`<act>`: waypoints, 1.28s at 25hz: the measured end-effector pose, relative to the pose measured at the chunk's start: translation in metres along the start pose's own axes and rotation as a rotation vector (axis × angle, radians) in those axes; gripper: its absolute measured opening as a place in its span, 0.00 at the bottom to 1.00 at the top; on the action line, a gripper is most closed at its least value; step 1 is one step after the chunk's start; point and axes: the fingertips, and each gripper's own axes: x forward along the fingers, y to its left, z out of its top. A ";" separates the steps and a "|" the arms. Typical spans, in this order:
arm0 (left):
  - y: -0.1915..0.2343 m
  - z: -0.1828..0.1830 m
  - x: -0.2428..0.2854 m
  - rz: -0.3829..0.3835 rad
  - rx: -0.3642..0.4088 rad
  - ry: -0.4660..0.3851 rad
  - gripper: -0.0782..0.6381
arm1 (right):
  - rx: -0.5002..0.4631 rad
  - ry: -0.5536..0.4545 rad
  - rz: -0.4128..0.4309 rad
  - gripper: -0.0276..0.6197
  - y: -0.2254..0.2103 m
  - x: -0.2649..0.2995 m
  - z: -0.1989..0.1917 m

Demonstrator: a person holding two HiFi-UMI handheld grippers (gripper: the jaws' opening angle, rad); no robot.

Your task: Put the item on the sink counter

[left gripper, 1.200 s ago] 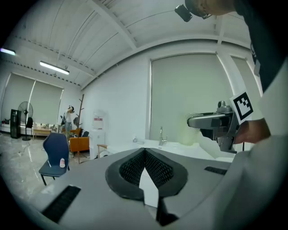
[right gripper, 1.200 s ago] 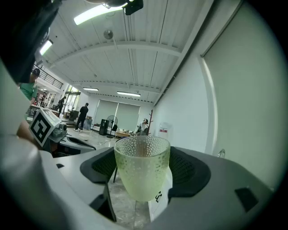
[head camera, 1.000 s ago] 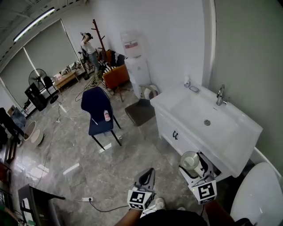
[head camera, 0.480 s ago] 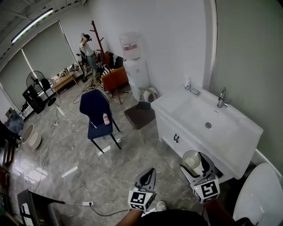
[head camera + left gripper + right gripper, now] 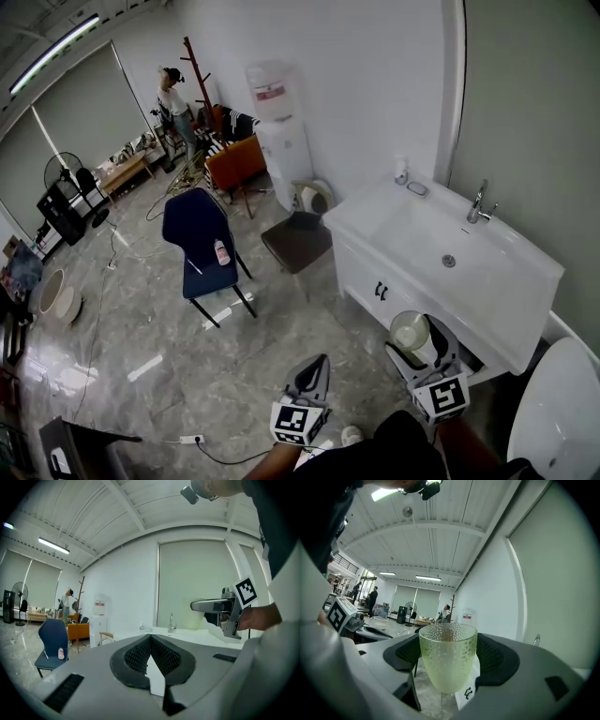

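A pale green dimpled glass cup [image 5: 448, 656] stands upright between the jaws of my right gripper [image 5: 449, 654], which is shut on it. In the head view the cup [image 5: 411, 333] and the right gripper [image 5: 414, 345] hang low at the front corner of the white sink counter [image 5: 375, 211], just off its edge. The basin has a chrome tap [image 5: 482, 202] at the back. My left gripper [image 5: 315, 367] is further left over the floor, its jaws shut with the tips [image 5: 151, 637] meeting on nothing.
A soap dish [image 5: 417, 188] and a small bottle [image 5: 400, 172] sit on the counter's far corner. A toilet [image 5: 558, 412] is at the right. A blue chair [image 5: 201, 244] with a bottle, a brown stool [image 5: 295, 240] and a water dispenser [image 5: 281, 141] stand on the marble floor. A person [image 5: 175, 101] is far back.
The view has shifted slightly; the right gripper with the cup sits a little lower and further right beside the sink cabinet. The left gripper holds its place.
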 end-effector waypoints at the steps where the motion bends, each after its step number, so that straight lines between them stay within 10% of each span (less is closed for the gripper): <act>1: 0.004 -0.001 0.001 -0.003 -0.004 0.002 0.13 | 0.004 0.000 -0.003 0.63 0.001 0.004 0.000; 32: 0.137 -0.001 0.260 -0.039 -0.002 0.104 0.13 | 0.078 0.019 0.022 0.63 -0.147 0.255 -0.059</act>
